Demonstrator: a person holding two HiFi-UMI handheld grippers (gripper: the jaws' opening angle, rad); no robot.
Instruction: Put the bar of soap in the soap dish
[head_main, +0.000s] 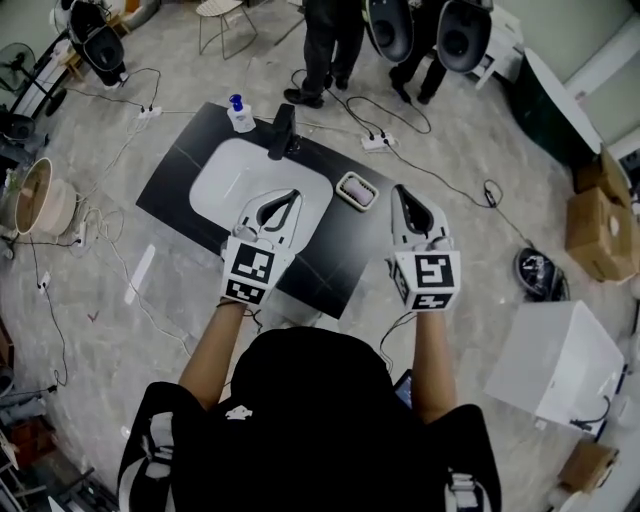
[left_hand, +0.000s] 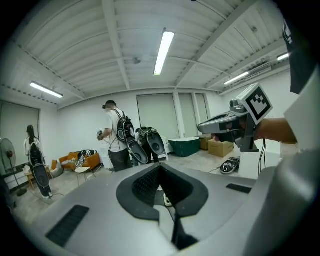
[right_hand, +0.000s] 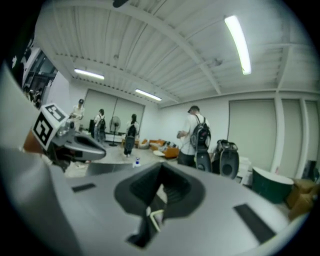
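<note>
The white soap dish (head_main: 357, 190) sits on the black slab (head_main: 180, 180) right of the white basin (head_main: 225, 175), with a pale mauve bar of soap (head_main: 357, 189) lying in it. Both grippers are held up high, pointing nearly level over the slab's near edge. My left gripper (head_main: 293, 195) has its fingertips together over the basin's right side, with nothing held. My right gripper (head_main: 400, 190) is shut and empty, just right of the dish. The left gripper view shows closed jaws (left_hand: 160, 167) and the right gripper (left_hand: 220, 122) beside it. The right gripper view shows closed jaws (right_hand: 161, 167).
A black faucet (head_main: 282, 132) and a blue-capped bottle (head_main: 239, 113) stand at the slab's far edge. Cables and power strips (head_main: 378, 142) run across the floor. People stand beyond the slab (head_main: 330, 45). Cardboard boxes (head_main: 600, 225) and a white box (head_main: 560, 365) are at right.
</note>
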